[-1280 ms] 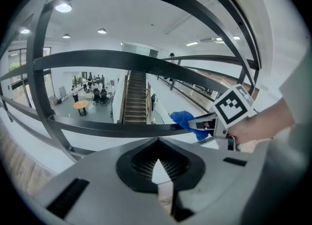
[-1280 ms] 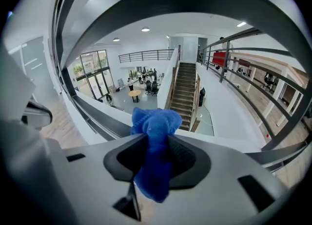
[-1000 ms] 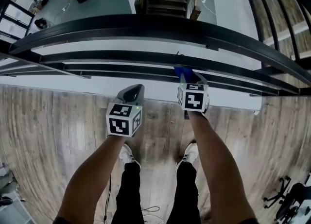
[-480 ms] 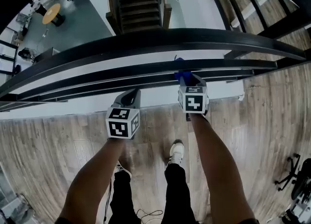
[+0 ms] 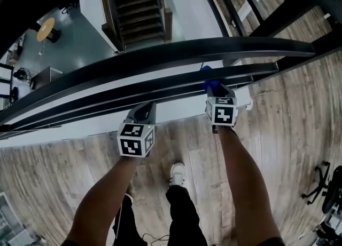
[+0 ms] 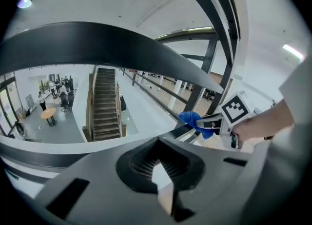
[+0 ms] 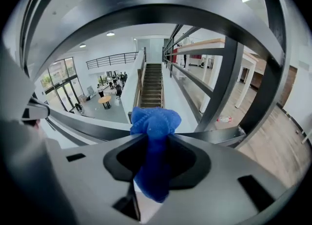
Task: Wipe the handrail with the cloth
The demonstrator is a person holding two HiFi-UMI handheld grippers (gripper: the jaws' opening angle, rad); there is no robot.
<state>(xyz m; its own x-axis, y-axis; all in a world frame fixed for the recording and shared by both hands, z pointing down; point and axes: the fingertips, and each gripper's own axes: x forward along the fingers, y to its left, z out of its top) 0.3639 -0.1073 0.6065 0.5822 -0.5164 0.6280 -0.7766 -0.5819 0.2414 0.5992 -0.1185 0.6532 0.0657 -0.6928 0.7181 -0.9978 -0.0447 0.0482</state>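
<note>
Two claws are up at the handrail [image 5: 160,55]. The right claw [image 5: 215,91] pinches the blue cloth [image 7: 155,121], which sits by a lower bar [image 5: 251,70], under the top rail. The left claw [image 5: 143,112] is pressed together on nothing. If rubbing tugs the cloth loose, it may drop to the floor [image 5: 69,29] past the rail (a long way down). I cannot tell if the cloth touches any bar. The rail's ends are cut off.

Blue cloth [image 7: 154,124] bunched, upright, just below broad black curved handrail [image 5: 160,58].
</note>
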